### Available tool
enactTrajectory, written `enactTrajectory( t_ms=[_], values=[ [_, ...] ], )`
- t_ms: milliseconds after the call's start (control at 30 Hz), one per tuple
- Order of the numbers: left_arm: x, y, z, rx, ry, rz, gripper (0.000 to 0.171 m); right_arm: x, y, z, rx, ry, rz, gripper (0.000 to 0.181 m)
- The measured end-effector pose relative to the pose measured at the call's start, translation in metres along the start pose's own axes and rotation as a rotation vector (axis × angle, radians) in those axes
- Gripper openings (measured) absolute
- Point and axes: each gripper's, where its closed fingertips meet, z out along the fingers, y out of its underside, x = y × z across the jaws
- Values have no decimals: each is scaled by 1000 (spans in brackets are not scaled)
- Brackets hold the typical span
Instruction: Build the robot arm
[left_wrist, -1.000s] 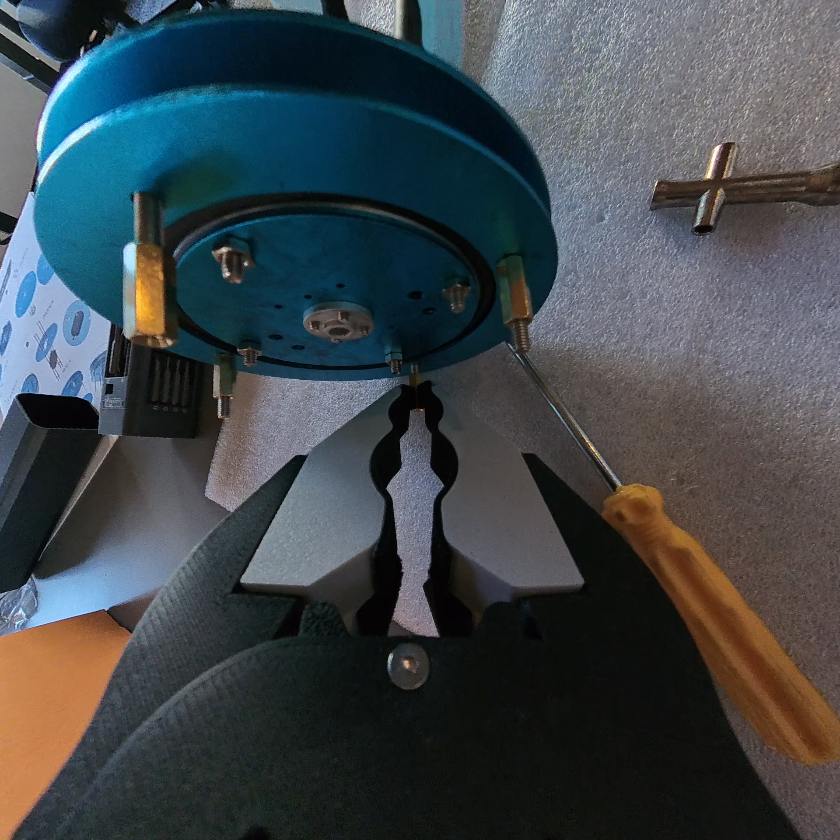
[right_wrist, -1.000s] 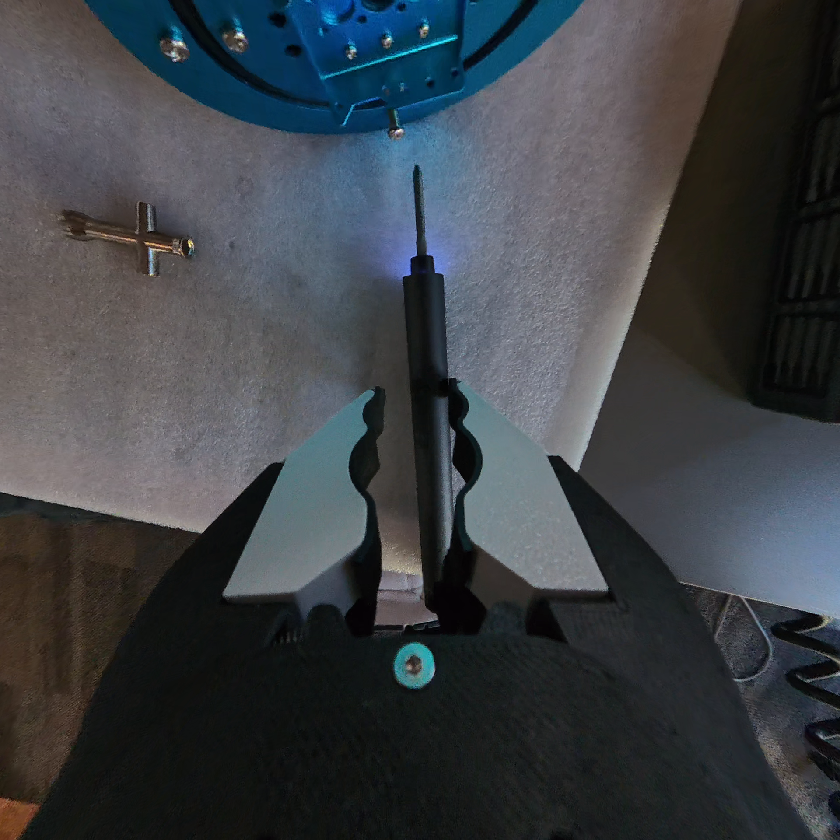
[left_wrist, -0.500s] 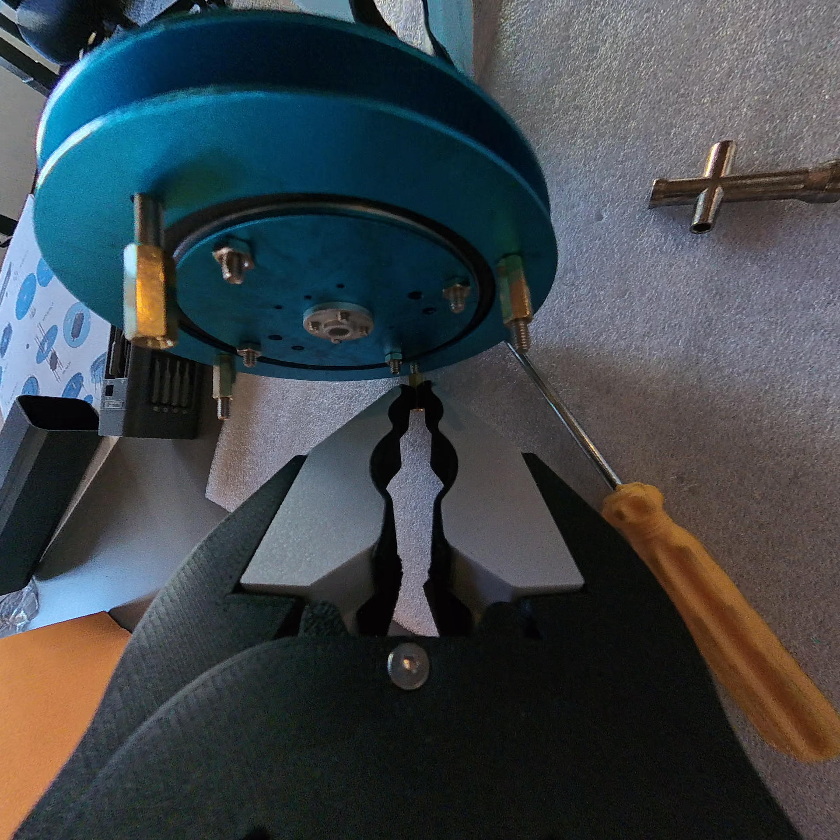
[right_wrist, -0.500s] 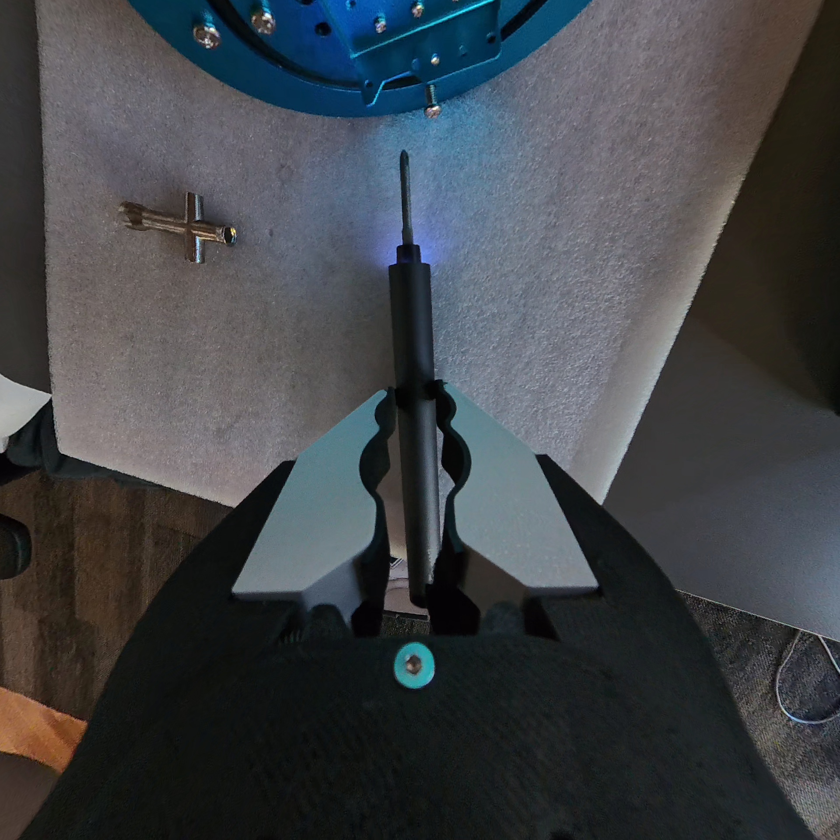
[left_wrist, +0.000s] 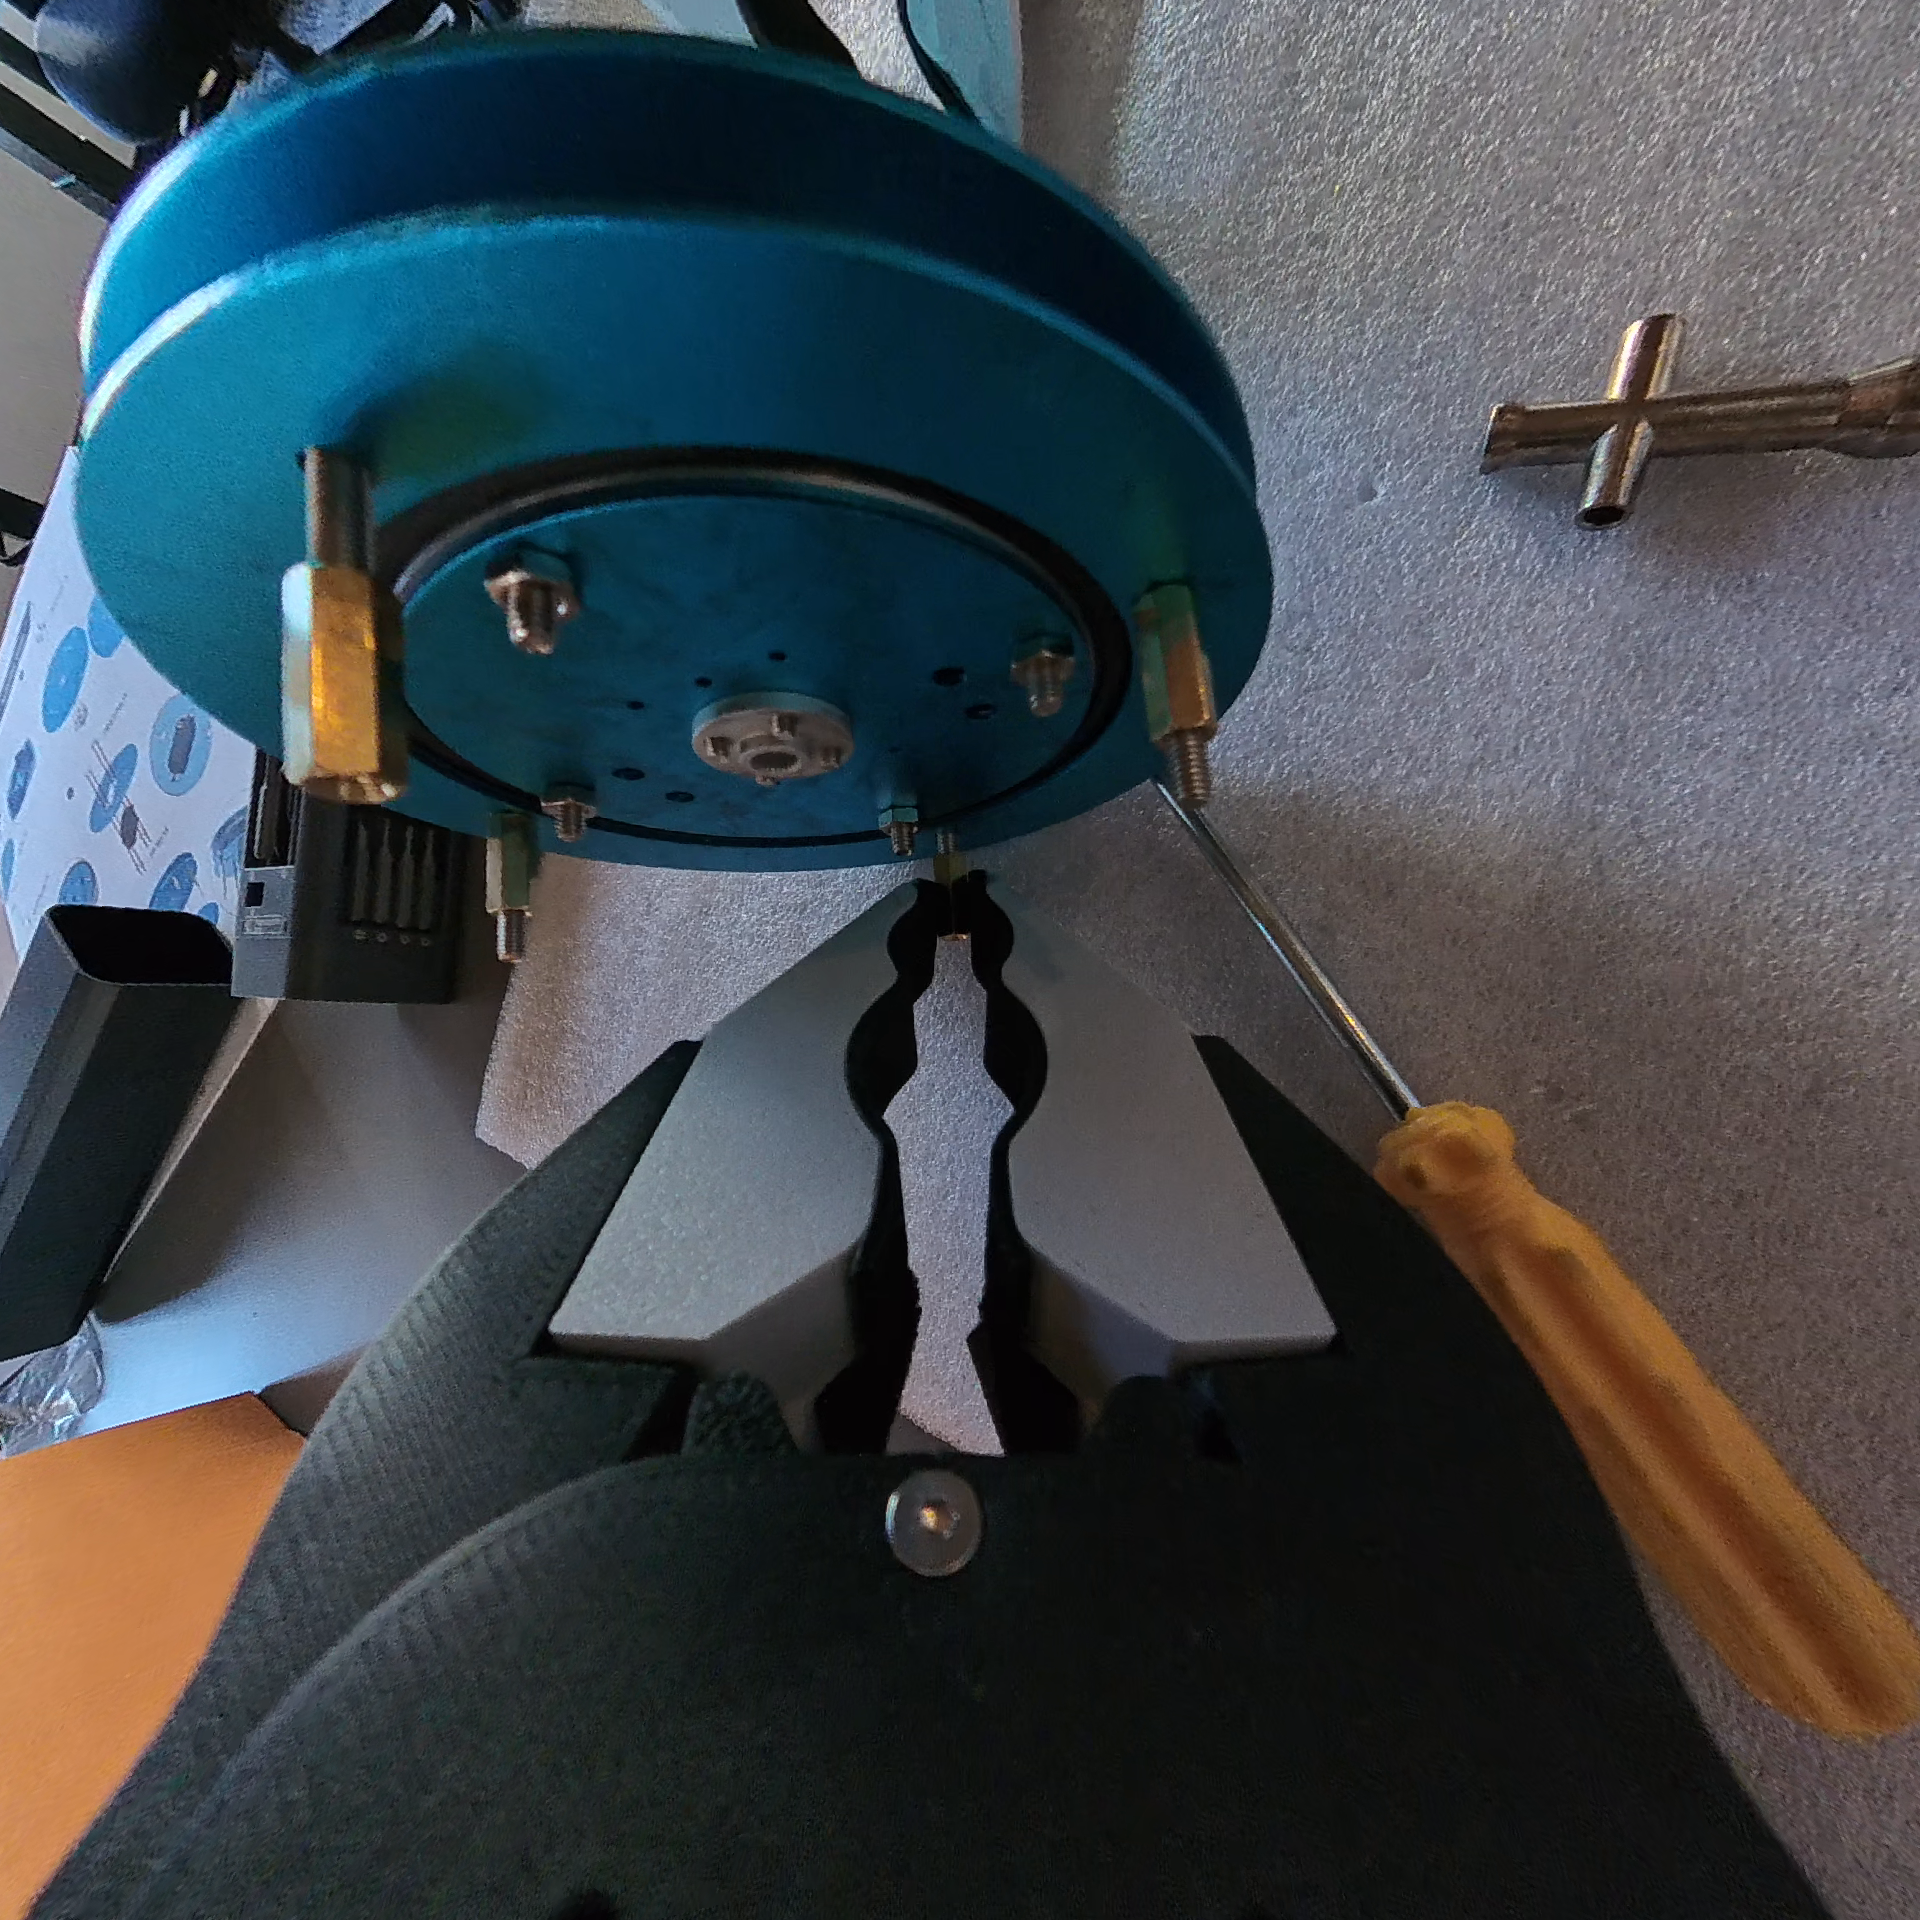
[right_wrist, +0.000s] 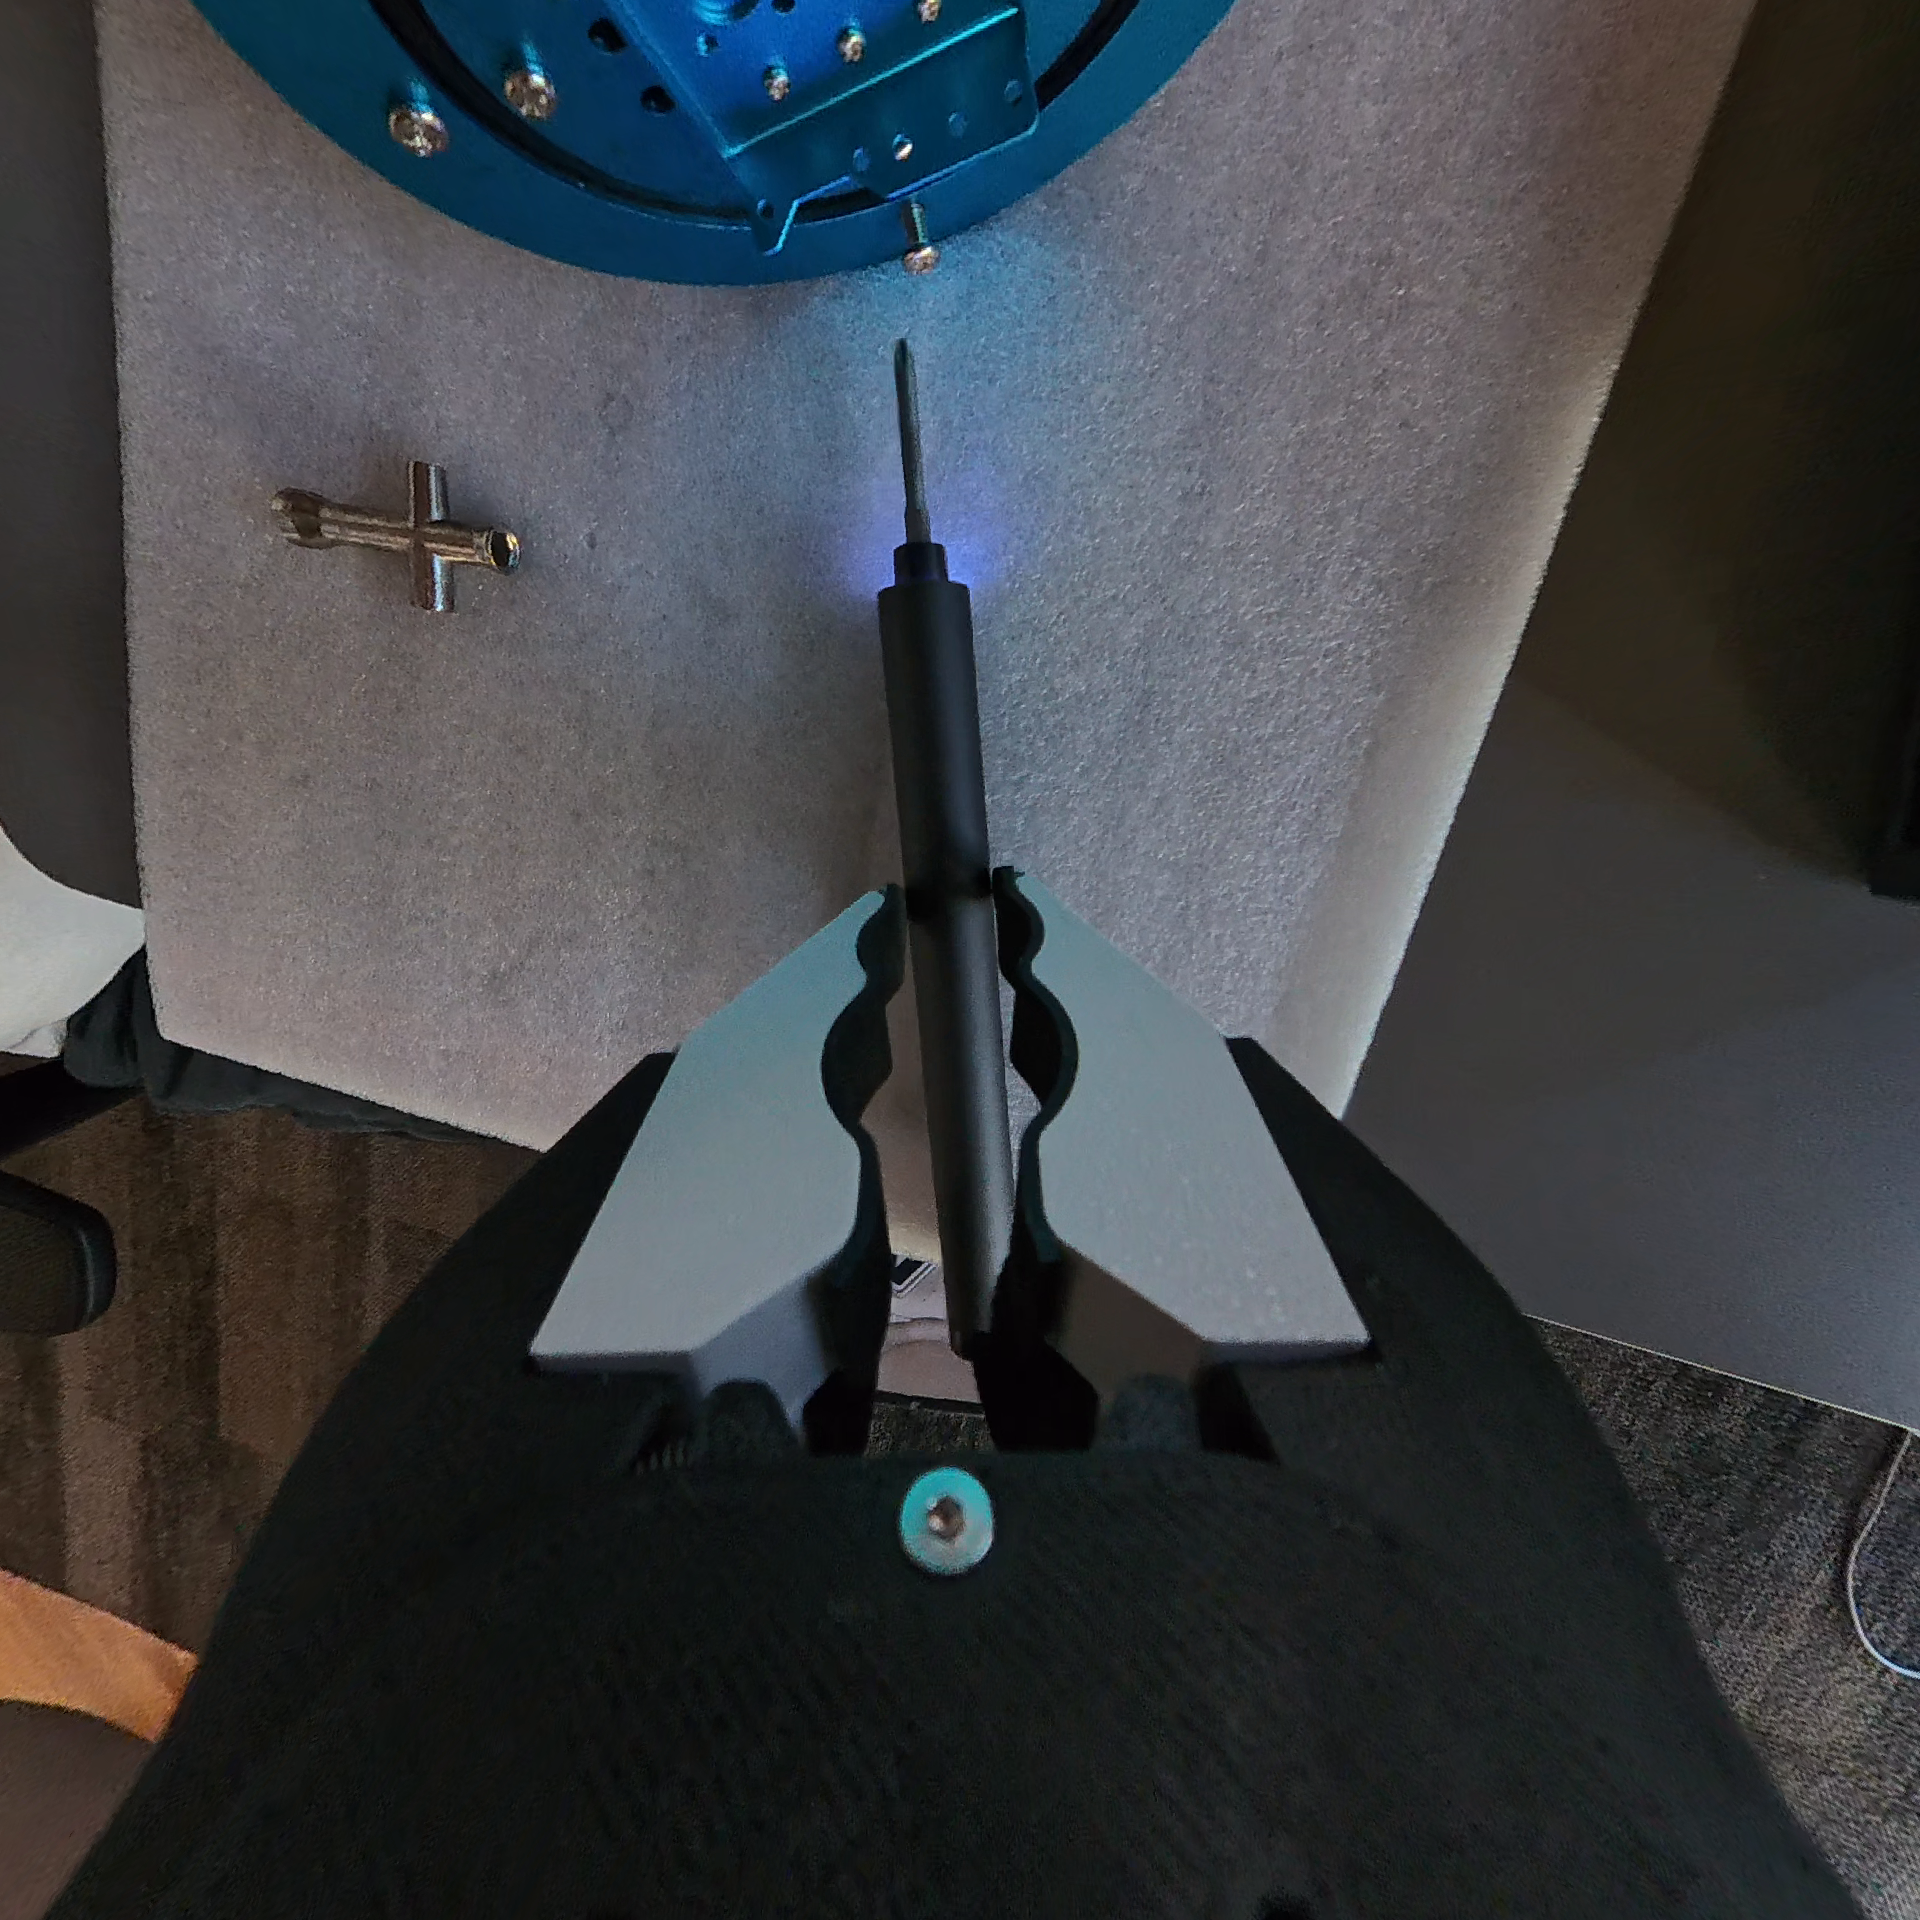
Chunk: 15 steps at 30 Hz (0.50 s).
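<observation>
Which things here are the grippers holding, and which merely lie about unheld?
In the grippers:
brass standoff on the blue disc assembly, pinched by the left gripper
black electric screwdriver, clamped by the right gripper

Lying unheld on the grey foam mat:
yellow-handled screwdriver
metal cross wrench

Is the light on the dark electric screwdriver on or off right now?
On. A bluish glow shows at the dark electric screwdriver nose, lighting the grey foam mat around its bit.

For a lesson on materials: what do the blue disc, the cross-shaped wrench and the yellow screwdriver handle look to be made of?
Blue disc: likely painted or anodised metal, given its matte blue, evenly coloured, rigid rim.
Cross-shaped wrench: bare metal, probably plated steel, with shiny silver-grey reflections.
Yellow screwdriver handle: looks like plastic, with an opaque, even yellow colour and moulded ridges.
</observation>
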Motion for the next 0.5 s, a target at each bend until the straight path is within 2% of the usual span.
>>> enactTrajectory(
  t_ms=[133,500],
  values=[
    [0,0,0,1,0,-1,4,5,-6,-3,19,43,-20,15],
    [0,0,0,2,-2,1,4,4,-9,1,-6,29,-26,15]
  ],
)
